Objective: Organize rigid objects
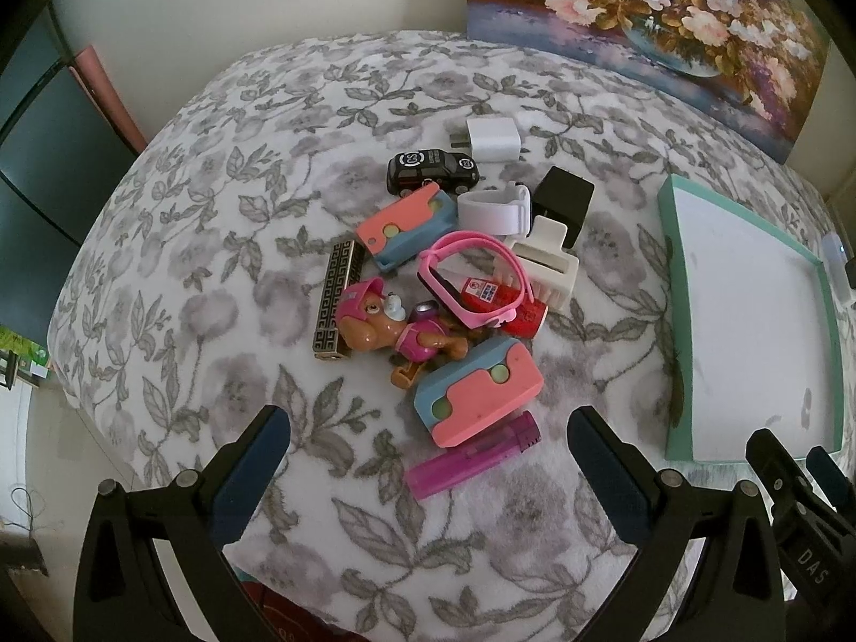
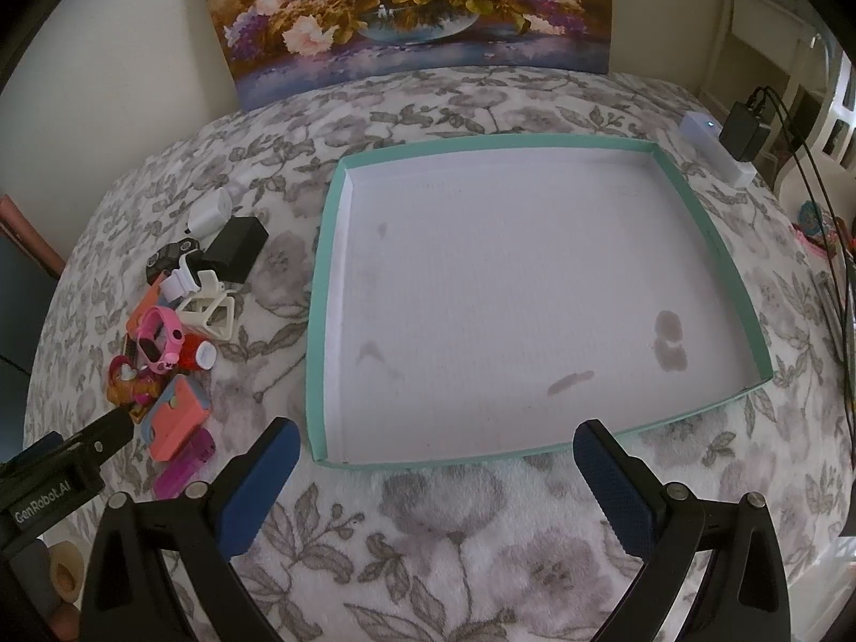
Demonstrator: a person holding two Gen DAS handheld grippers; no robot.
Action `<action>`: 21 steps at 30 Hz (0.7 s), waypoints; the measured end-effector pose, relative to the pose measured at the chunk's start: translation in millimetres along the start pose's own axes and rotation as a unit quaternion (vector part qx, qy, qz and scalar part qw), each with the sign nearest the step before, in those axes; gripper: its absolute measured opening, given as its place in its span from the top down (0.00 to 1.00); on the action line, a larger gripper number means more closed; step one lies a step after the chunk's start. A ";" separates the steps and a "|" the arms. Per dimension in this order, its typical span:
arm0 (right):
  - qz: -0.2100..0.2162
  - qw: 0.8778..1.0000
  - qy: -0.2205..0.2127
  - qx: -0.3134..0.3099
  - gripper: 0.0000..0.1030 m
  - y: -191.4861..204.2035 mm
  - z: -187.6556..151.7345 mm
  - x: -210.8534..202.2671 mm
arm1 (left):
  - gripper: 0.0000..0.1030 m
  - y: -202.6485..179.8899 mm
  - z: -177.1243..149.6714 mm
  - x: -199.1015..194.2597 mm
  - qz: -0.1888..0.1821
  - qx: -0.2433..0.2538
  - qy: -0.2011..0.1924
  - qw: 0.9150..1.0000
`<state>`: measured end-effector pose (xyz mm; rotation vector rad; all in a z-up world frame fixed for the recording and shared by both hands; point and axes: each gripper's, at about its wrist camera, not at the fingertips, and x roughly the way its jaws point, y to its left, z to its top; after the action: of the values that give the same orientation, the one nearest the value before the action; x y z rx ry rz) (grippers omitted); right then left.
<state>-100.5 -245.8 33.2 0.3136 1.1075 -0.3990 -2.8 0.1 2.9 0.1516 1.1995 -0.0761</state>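
Left claw (image 1: 428,460) stands with jaws spread wide, gripping nothing, poised above the near edge of a pile of small hard items on the grey-and-white floral bedspread (image 1: 214,214). Right claw (image 2: 433,476) is likewise spread and unloaded, facing the shallow teal-rimmed white cardboard tray (image 2: 321,289), which holds nothing yet.

Key relation: the translucent purple plastic lighter (image 1: 471,455) lies directly ahead of the left claw, between the lines of its two fingers and nearest of all items. Its long axis runs roughly crosswise to the claw's forward line, tilted up toward the right. The left claw is plainly the nearer; the tray lies to the right of the pile, well apart from it.

Count of the pile:
- two pink-and-blue rounded plastic blocks, one (image 1: 476,396) touching the lighter, one (image 1: 406,227) farther back
- one pink-capped toy puppy figure (image 1: 396,331)
- one bronze patterned rectangular bar (image 1: 337,299)
- one pink child's wristwatch (image 1: 471,278), resting over one small red container (image 1: 503,302)
- one cream plastic hair clip (image 1: 551,262)
- one white wristband watch (image 1: 495,211)
- one black cube charger (image 1: 562,198)
- one white plug adapter (image 1: 492,139)
- one black toy car (image 1: 430,171)

Judgement: sorting has not begun; the lighter is the likely first pick.
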 end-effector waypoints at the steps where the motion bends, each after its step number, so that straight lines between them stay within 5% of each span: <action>1: 0.000 1.000 0.000 0.000 0.00 0.0 -0.1 -0.1 | 0.00 0.3 -0.1 0.2 0.000 0.000 0.001 1.000; 21: 0.000 1.000 0.002 -0.001 0.00 0.7 -0.9 0.6 | 0.00 1.8 -0.5 0.7 -0.002 0.000 0.002 1.000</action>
<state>-100.7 -244.8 32.4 0.3126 1.1108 -0.3980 -2.8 2.0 2.2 0.1495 1.2041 -0.0791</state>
